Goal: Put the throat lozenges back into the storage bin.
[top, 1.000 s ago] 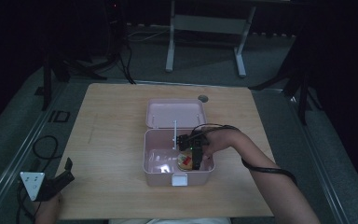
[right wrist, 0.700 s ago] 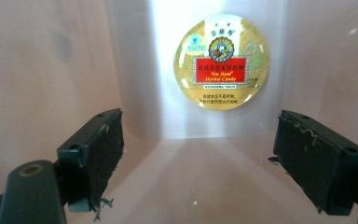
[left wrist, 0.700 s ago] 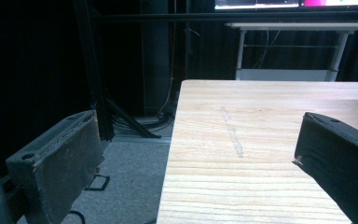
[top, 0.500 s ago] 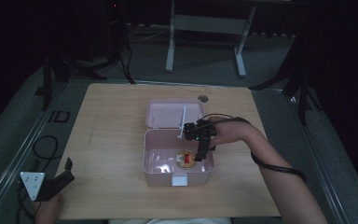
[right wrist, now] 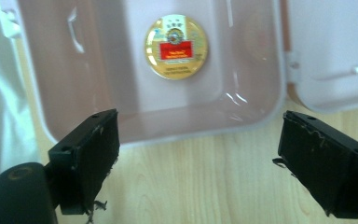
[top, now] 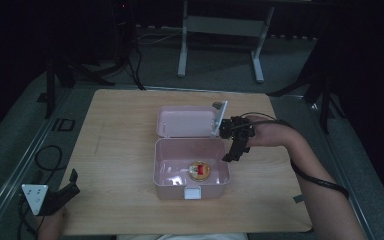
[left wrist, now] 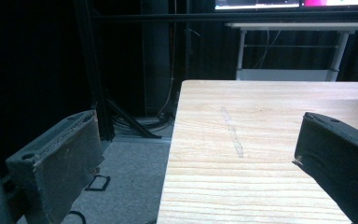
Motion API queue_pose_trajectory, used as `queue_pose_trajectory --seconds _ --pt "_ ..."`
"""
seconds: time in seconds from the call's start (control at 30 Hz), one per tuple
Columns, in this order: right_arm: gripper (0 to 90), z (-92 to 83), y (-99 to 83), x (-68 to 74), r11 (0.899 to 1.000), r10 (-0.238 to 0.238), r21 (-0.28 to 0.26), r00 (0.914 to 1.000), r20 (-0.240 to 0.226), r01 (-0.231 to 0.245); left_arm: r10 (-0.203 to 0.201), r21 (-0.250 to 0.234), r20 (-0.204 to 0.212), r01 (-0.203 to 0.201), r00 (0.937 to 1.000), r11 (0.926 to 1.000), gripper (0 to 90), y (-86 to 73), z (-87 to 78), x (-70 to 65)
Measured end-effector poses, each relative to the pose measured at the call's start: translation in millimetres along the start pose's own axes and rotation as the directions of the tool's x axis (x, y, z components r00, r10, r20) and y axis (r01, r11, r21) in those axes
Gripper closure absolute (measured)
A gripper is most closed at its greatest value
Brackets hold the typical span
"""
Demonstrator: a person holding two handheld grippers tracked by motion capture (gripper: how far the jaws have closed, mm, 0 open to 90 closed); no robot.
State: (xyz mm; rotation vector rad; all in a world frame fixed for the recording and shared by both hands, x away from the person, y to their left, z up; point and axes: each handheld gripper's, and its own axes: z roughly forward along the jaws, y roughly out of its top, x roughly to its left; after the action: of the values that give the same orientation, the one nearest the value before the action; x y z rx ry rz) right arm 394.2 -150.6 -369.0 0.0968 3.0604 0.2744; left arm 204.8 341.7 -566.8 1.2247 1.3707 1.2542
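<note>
A pink plastic box point(top: 162, 172) stands open in the middle of the table, its lid point(top: 185, 121) laid back flat behind it. Inside lies a round gold tin with a red label point(top: 199, 170) point(right wrist: 176, 46). My right gripper point(top: 232, 150) hangs open just outside the box's right wall point(right wrist: 200, 128), with nothing between its jaws. My left gripper point(top: 55, 192) rests open at the table's front left corner, empty, its jaws straddling the table's left edge point(left wrist: 170, 154).
The wooden table point(top: 115, 150) is bare around the box. A white latch point(top: 192, 192) sits on the box's front wall. A black cable point(top: 320, 180) trails along the right forearm. Stands and cables sit on the floor beyond the table.
My right gripper has drawn back out of the box to the right and up, leaving the gold tin lying inside. The left gripper has not moved.
</note>
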Motion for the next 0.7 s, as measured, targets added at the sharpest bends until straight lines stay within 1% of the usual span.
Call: queue_pose_trajectory --seconds 0.1,0.23,0.3,0.33,0.4,0.47,0.5,0.6,0.63,0.7 --pt "12.2 0.7 -12.7 -3.9 1.000 0.013 -0.019 0.9999 0.011 -0.013 0.001 -0.001 0.000 -0.001 1.0000 1.0000 1.0 0.0 0.0 -0.1" --pt "12.2 6.6 -30.8 -8.3 0.999 0.032 -0.032 0.9986 0.041 -0.031 0.002 -0.001 0.001 -0.002 1.0000 1.0000 1.0 0.0 -0.1 -0.1" --pt "12.3 11.4 -39.1 -11.5 0.998 0.055 -0.044 0.9977 0.040 -0.053 0.001 -0.001 0.001 -0.001 1.0000 1.0000 1.0 0.0 -0.1 0.0" --pt "12.2 14.7 -43.1 -12.7 0.997 0.059 -0.051 0.9973 0.042 -0.057 0.000 -0.001 0.001 0.000 1.0000 1.0000 1.0 0.0 -0.1 0.0" --pt "12.3 22.2 -51.0 -14.6 0.997 0.068 -0.047 0.9963 0.053 -0.065 0.001 -0.001 0.002 -0.001 1.0000 1.0000 1.0 0.0 -0.1 0.0" --pt "12.3 31.3 -58.9 -17.2 0.995 0.088 -0.052 0.9953 0.041 -0.086 0.000 -0.001 0.002 0.000 1.0000 1.0000 1.0 0.0 0.0 0.0" --pt "12.3 36.2 -62.9 -18.2 0.994 0.094 -0.058 0.9946 0.043 -0.092 0.000 -0.001 0.003 0.000 1.0000 1.0000 1.0 0.0 -0.1 0.0" --pt "12.2 52.2 -75.8 -21.2 0.988 0.132 -0.088 0.9906 0.034 -0.129 -0.002 -0.001 0.004 0.002 1.0000 1.0000 1.0 -0.1 -0.1 0.2" --pt "12.2 58.1 -80.3 -22.2 0.986 0.141 -0.097 0.9892 0.040 -0.137 -0.001 -0.001 0.004 0.001 1.0000 1.0000 1.0 0.0 -0.1 0.2" --pt "12.2 69.5 -89.6 -24.6 0.979 0.170 -0.121 0.9847 0.040 -0.164 0.000 -0.001 0.004 0.000 1.0000 1.0000 1.0 0.0 -0.1 0.1"
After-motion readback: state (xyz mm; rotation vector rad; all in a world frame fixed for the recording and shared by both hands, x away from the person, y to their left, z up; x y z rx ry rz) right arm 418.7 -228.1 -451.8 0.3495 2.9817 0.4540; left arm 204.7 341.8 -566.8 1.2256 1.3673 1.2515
